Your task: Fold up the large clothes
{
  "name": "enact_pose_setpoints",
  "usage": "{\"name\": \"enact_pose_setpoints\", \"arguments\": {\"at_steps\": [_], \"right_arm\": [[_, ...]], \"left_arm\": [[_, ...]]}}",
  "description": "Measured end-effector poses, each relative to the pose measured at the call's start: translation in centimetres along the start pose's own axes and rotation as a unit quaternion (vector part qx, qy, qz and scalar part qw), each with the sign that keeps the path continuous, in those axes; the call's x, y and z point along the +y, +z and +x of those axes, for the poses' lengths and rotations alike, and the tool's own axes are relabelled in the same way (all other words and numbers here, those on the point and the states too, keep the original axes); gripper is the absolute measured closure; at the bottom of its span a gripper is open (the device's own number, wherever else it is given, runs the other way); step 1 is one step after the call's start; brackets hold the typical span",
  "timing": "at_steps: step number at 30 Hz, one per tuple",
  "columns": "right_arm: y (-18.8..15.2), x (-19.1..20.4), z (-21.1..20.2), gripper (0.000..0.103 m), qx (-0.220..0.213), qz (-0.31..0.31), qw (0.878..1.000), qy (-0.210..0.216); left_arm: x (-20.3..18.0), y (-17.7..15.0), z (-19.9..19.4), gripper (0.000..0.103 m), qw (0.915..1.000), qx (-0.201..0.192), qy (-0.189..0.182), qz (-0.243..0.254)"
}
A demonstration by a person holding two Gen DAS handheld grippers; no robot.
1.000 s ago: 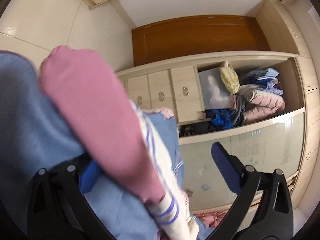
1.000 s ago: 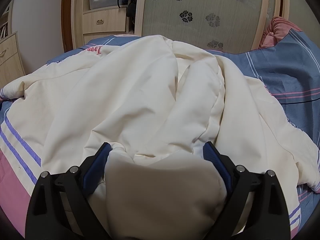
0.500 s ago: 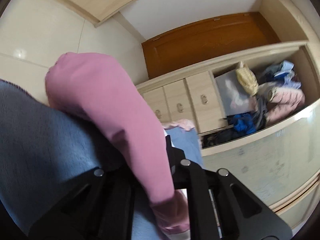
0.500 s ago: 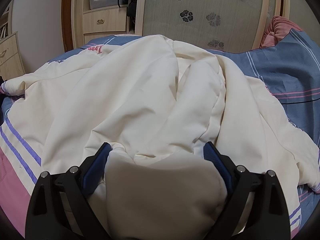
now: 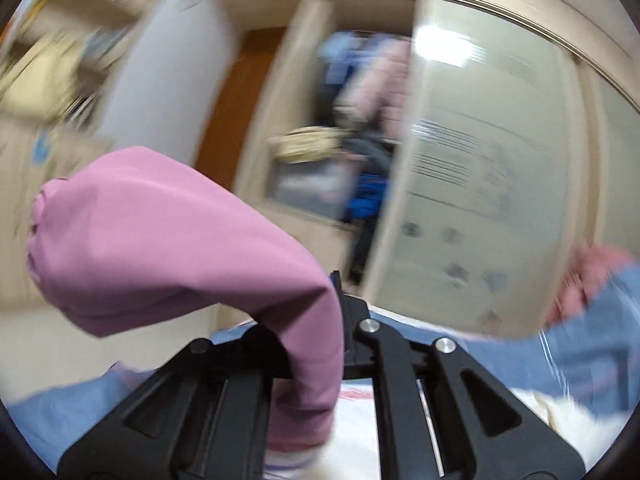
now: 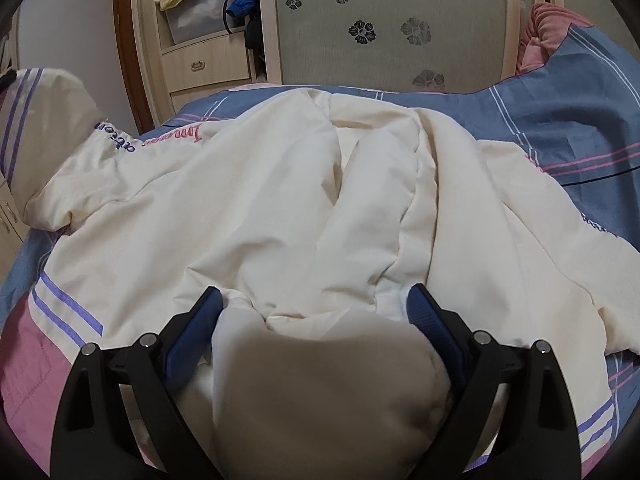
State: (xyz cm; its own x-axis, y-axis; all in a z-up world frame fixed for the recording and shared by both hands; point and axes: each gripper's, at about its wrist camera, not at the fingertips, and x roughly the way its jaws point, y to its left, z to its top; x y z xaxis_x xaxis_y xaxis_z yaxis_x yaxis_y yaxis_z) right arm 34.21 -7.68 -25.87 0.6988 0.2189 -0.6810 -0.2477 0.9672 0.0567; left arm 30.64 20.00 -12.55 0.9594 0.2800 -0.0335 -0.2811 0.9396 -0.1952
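A big padded cream jacket [image 6: 280, 200] with purple stripes and pink trim lies spread over the bed. The left wrist view is blurred; there my left gripper [image 5: 339, 304] is shut on the jacket's pink sleeve end [image 5: 168, 240], which arches up and left over the fingers. In the right wrist view that sleeve [image 6: 44, 120] hangs raised at the far left. My right gripper [image 6: 316, 316] sits low at the jacket's near edge, its blue pads [image 6: 192, 328] set wide against a thick wad of cream cloth [image 6: 320, 392] that fills the gap.
A blue bedcover [image 6: 560, 120] with pink and white lines lies under the jacket, with a pink pillow [image 6: 548, 28] at the back right. Behind the bed stand a wardrobe with a flowered sliding door [image 6: 380, 28], open shelves of clothes [image 6: 208, 4] and drawers [image 6: 200, 66].
My left gripper closed on the pink sleeve end, then swung up and rolled, lifting the sleeve off the bed. The right gripper has stayed put on the cream wad.
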Motion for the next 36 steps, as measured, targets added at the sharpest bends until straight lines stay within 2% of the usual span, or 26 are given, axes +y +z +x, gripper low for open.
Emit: {"name": "enact_pose_setpoints", "arguments": {"at_steps": [3,5,8,10,12,13,15,16,18,22,25,26,28,30,32,33,36], "right_arm": [[0.0,-1.1,-0.4,0.009,-0.003,0.01,1.0,0.016],[0.1,-2.9,-0.7,0.009,-0.002,0.038,0.999,0.033],[0.4,-5.5,-2.0,0.009,0.001,0.085,0.995,0.056],[0.8,-7.7,-4.2,0.009,-0.013,0.109,0.993,0.035],[1.2,-9.8,-7.5,0.008,-0.051,0.116,0.992,-0.013],[1.2,-10.9,-9.7,0.008,-0.078,0.116,0.988,-0.06],[1.3,-12.4,-13.0,0.008,-0.112,0.113,0.982,-0.099],[1.2,-12.9,-14.7,0.008,-0.126,0.114,0.98,-0.108],[1.1,-12.7,-17.9,0.008,-0.15,0.108,0.975,-0.122],[2.2,-7.9,-24.1,0.001,-0.197,0.04,0.967,-0.154],[5.6,-0.4,-24.7,0.001,-0.172,-0.107,0.969,-0.141],[6.9,2.4,-24.1,0.001,-0.153,-0.163,0.963,-0.147],[9.9,9.1,-22.1,0.001,-0.123,-0.263,0.938,-0.188],[12.0,14.2,-19.4,0.001,-0.086,-0.312,0.924,-0.205],[12.6,17.7,-16.6,0.001,-0.036,-0.365,0.909,-0.2],[12.9,19.7,-14.5,0.001,-0.002,-0.389,0.897,-0.209],[13.3,23.0,-9.7,0.001,0.058,-0.417,0.874,-0.242]], "left_arm": [[-5.2,-1.0,-1.1,0.096,0.9982,0.005,-0.056,0.023],[-8.3,-2.2,-1.7,0.096,0.995,0.02,-0.089,0.04],[-14.1,-5.3,-2.8,0.096,0.9857,0.041,-0.125,0.105],[-18.0,-7.6,-4.0,0.096,0.9745,0.046,-0.151,0.159],[-20.6,-9.0,-5.4,0.096,0.966,0.043,-0.175,0.185],[-21.3,-9.2,-5.5,0.096,0.9644,0.046,-0.183,0.185],[-21.9,-9.6,-5.8,0.096,0.9648,0.059,-0.192,0.169],[-22.1,-9.8,-5.8,0.096,0.9648,0.068,-0.196,0.162],[-22.5,-11.0,-6.4,0.096,0.9611,0.073,-0.198,0.178],[-23.1,-13.0,-7.0,0.096,0.952,0.079,-0.216,0.202],[-23.7,-14.2,-6.7,0.096,0.9453,0.093,-0.225,0.217],[-23.7,-14.3,-6.7,0.096,0.9442,0.097,-0.227,0.218],[-23.7,-14.5,-6.7,0.096,0.9429,0.101,-0.231,0.218],[-23.5,-14.4,-6.7,0.096,0.9427,0.102,-0.234,0.215],[-23.3,-14.5,-6.6,0.096,0.9427,0.103,-0.236,0.212],[-23.1,-14.4,-6.5,0.096,0.9427,0.105,-0.238,0.209],[-22.9,-14.2,-6.4,0.096,0.9429,0.11,-0.242,0.201]]}}
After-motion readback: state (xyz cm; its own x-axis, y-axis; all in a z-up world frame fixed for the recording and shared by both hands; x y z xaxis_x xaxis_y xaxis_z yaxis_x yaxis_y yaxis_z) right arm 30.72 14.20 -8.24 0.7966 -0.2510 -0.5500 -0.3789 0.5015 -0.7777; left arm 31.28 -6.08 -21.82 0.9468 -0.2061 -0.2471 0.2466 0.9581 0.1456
